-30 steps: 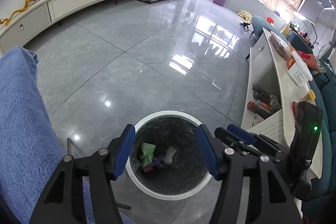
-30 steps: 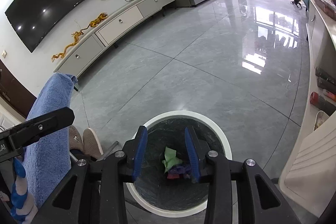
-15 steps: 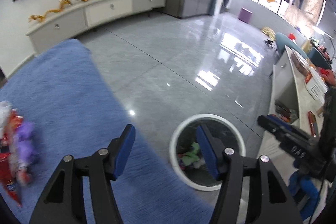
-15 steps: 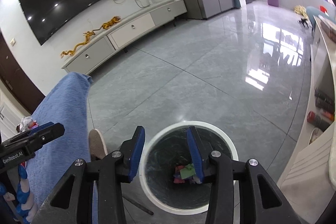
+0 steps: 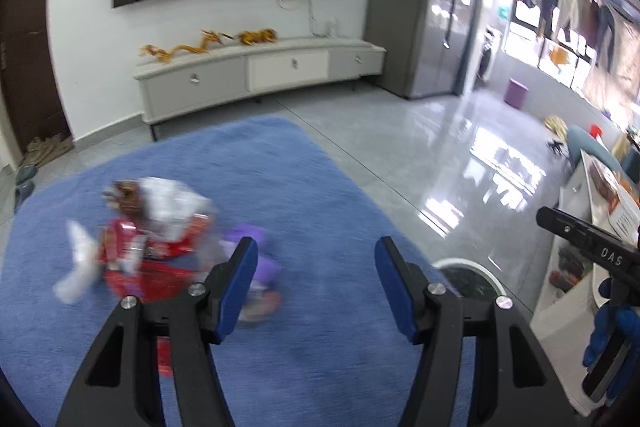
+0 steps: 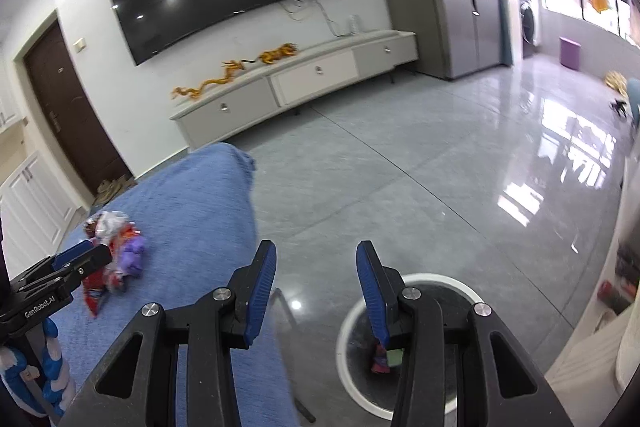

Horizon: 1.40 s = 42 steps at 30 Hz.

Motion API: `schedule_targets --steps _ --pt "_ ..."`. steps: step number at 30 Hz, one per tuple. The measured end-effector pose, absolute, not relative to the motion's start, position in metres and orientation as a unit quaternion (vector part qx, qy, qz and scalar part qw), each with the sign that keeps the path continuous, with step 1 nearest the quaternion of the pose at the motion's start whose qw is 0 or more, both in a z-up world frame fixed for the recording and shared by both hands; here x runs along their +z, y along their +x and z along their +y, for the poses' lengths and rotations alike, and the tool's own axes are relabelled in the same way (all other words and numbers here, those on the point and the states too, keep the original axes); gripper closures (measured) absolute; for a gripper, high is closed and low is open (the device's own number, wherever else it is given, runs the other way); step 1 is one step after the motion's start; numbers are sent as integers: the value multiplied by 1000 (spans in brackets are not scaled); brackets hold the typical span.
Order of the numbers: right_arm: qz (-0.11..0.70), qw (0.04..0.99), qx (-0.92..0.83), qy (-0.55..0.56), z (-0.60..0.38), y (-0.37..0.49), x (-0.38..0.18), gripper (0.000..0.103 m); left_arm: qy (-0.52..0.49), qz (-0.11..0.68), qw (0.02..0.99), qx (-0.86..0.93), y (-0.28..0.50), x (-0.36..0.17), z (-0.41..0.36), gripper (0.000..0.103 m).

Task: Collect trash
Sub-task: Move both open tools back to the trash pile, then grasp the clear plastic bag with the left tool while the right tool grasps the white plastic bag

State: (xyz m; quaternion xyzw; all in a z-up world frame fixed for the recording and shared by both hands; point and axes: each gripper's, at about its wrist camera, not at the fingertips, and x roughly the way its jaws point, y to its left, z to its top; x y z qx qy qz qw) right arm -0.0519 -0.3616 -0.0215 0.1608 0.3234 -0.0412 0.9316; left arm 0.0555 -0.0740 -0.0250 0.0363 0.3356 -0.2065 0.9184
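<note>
Some wrappers are already seen inside the trash bin [image 6: 404,347]; a wrapper pile [image 5: 160,239] remains on the blue cloth [image 5: 320,195], while the left gripper [image 5: 316,283] and the right gripper [image 6: 316,287] are held apart, empty

In the left wrist view the trash pile [image 5: 152,243] on the blue surface [image 5: 320,195] is smeared by motion; single wrappers cannot be told apart, and the left jaw covers its purple part. The bin [image 5: 476,273] shows only a slice of rim behind the right jaw. In the right wrist view the jaws hide part of the bin [image 6: 348,343] and its scraps [image 6: 386,357].
</note>
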Motion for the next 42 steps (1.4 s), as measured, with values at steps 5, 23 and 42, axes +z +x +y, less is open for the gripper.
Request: schedule_targets --steps 5,23,42 --pt "320 937 -10 141 -331 -30 -6 64 7 322 934 -157 69 -15 -12 43" --pt "368 910 177 75 -173 97 -13 53 -61 393 917 -38 123 -76 117 44" --pt "422 873 234 66 -96 157 -58 61 -86 407 906 -75 133 -94 129 83"
